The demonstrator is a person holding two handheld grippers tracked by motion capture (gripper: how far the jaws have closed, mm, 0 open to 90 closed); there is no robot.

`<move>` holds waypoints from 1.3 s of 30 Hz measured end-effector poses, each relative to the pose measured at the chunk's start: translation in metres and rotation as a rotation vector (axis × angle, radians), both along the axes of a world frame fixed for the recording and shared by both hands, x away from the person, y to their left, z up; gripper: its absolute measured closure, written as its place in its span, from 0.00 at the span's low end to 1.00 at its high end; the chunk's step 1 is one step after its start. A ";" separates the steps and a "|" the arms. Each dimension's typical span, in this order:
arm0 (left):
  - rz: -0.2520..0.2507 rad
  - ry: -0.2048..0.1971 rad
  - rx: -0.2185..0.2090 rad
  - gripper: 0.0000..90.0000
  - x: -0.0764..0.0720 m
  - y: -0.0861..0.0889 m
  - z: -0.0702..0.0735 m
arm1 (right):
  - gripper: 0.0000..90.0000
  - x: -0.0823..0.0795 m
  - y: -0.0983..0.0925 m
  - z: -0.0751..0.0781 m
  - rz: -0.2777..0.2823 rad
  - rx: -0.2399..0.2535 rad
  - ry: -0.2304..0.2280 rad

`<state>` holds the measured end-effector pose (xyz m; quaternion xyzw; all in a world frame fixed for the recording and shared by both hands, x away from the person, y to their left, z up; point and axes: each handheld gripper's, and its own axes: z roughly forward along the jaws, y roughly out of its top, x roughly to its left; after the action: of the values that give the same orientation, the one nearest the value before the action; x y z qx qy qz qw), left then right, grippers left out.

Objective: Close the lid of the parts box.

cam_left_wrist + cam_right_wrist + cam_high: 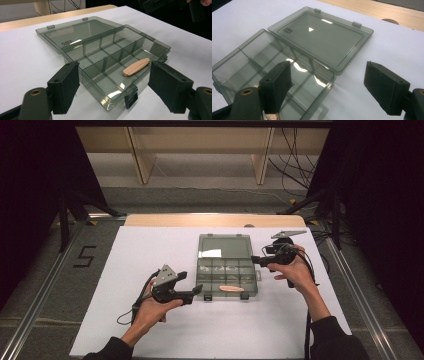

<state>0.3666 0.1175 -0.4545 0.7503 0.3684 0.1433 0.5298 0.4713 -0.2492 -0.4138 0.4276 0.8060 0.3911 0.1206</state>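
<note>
A smoky clear compartment box (pixel 227 270) lies open mid-table, its lid (pixel 223 246) folded flat behind it. A peach oblong piece (pixel 231 288) rests in a front compartment and also shows in the left gripper view (pixel 136 66). My left gripper (pixel 190 283) is at the box's front left corner. It is open, its jaws straddling the box's near corner (pixel 110 100) with nothing gripped (pixel 115 87). My right gripper (pixel 261 256) hovers at the box's right side, also open (pixel 329 87). From there I see the compartments (pixel 262 62) and the lid (pixel 322 37).
The box sits on a white sheet (pixel 150 255) over a table whose wooden far edge (pixel 200 220) shows behind. Metal rails (pixel 45 285) run along both sides, and a "5" mark (pixel 84 256) lies at the left. Cables trail from both grippers.
</note>
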 end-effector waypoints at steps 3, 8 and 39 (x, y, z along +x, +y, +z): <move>0.010 0.016 0.006 0.27 0.005 -0.003 0.000 | 0.25 0.001 -0.002 -0.001 -0.001 0.023 -0.008; 0.026 0.060 0.015 0.30 0.014 -0.006 -0.002 | 0.24 0.003 -0.005 -0.001 -0.019 0.022 0.001; 0.046 0.229 0.196 0.66 0.040 -0.017 -0.010 | 0.28 0.029 0.003 -0.008 -0.063 0.064 0.031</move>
<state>0.4065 0.1009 -0.4644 0.8012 0.4278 0.1040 0.4052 0.5007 -0.2467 -0.4213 0.4623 0.7811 0.4061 0.1064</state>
